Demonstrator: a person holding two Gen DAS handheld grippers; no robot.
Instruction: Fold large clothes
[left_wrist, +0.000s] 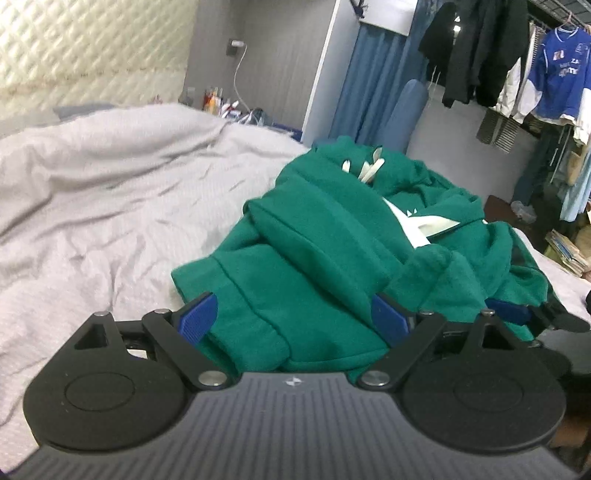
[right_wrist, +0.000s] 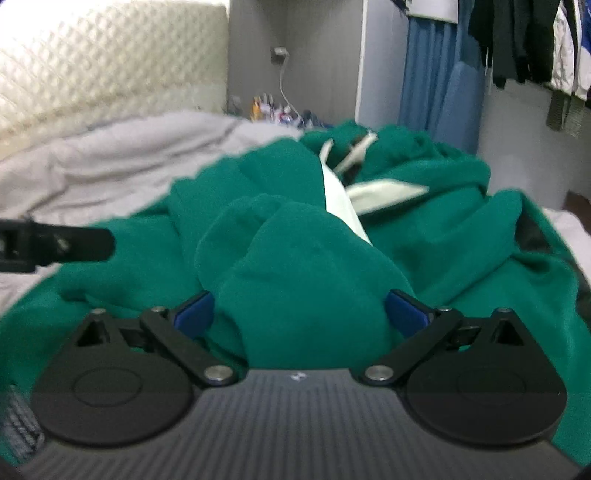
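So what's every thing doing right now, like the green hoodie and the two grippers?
Green hoodie: bunched in a rumpled heap on the bed, not folded flat.
White drawstrings: loose, lying on top near the hood.
Left gripper: open, jaws spread either side of a fold of hoodie.
Right gripper: open, jaws spread around a hump of hoodie.
Grey bedcover: wrinkled.
Charger cable: plugged into the wall.
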